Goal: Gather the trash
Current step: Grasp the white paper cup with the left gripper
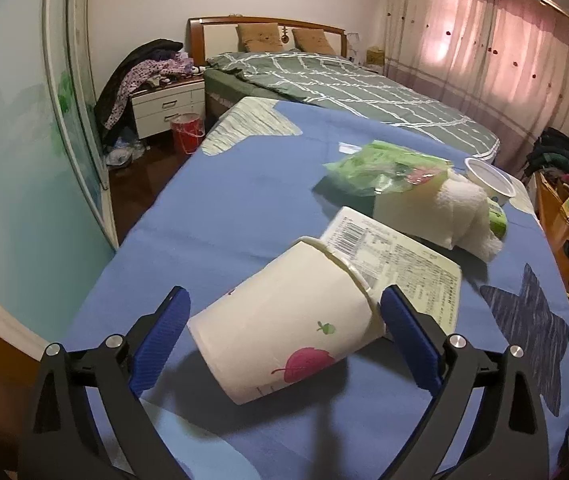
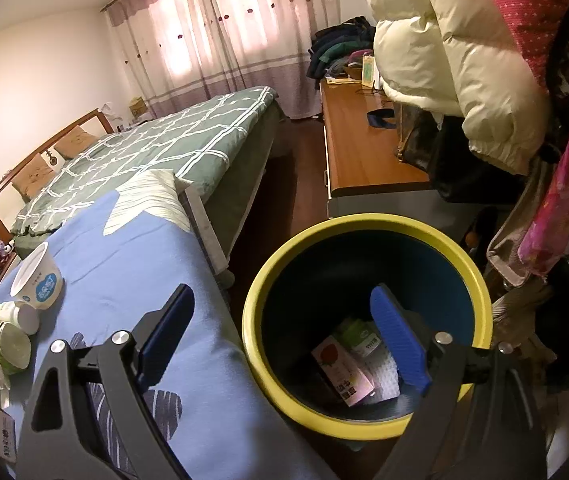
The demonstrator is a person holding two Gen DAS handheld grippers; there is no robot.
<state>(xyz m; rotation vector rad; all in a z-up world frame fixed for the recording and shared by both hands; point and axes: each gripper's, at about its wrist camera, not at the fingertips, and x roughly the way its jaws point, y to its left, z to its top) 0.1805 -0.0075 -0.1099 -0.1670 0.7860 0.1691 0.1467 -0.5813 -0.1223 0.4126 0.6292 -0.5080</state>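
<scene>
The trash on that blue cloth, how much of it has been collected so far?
Partly done: cartons already lie in the yellow-rimmed bin. In hand: the open left tongs straddle a tipped paper cup, not yet gripped. Left: a flat packet, a green wrapper and a yogurt tub. The right tongs are empty.

The paper cup [image 1: 284,320] hides part of the printed packet [image 1: 400,268]; its print is unreadable.

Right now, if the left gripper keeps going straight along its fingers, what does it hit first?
Most likely the tipped paper cup: it lies on its side on the blue cloth, between the open fingers of the left gripper. The right pad looks close to its rim; contact unclear.
</scene>
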